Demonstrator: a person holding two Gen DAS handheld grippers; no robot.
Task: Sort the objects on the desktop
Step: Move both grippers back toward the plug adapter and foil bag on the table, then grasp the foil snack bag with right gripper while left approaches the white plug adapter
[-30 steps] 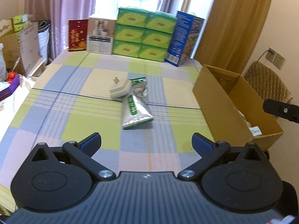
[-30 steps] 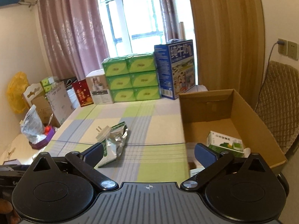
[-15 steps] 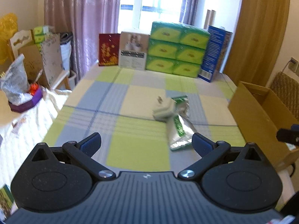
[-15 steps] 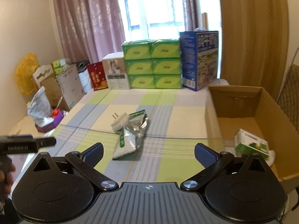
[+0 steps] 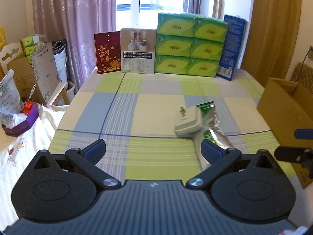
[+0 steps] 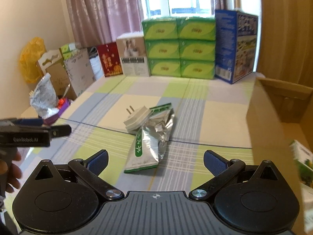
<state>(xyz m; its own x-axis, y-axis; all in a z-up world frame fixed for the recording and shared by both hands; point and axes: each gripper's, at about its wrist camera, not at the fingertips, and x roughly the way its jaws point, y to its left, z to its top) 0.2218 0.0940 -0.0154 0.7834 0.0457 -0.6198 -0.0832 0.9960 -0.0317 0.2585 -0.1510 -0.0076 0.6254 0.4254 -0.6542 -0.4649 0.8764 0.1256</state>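
While both tools hang above the cloth, this is how we read the moment.

Left fingers: our left gripper point(image 5: 153, 147) is spread wide and carries nothing; its blue pads point(image 5: 95, 148) hover over the checked tablecloth point(image 5: 117, 105), pointing left of the pile.

Right fingers: our right gripper point(image 6: 155, 159) is likewise released and empty, and the foot of the foil pouch point(image 6: 149, 139) lies just ahead, between its pads.

Things to sort: a white plug adapter point(image 6: 137, 118) leans on the upper end of the silver-and-green pouch, touching it, prongs up and away; both sit mid-table.

Destination: the open cardboard box point(image 6: 273, 117) stands at the right edge of the table, with a green-and-white carton point(image 6: 302, 161) already inside.

Backdrop: green tissue packs point(image 6: 179, 48) and a blue carton point(image 6: 235, 47) line the far edge and seem no part of the job.

Step in hand: we judge it to be lining up for the next pick, most likely by the right tool, being nearer pile and box.

Doing it well: we would take the adapter first, across its flat sides, so the pouch is not dragged; then pinch the pouch near a sealed end, since slack foil may slip or crumple.

Risk: closing on both at once.
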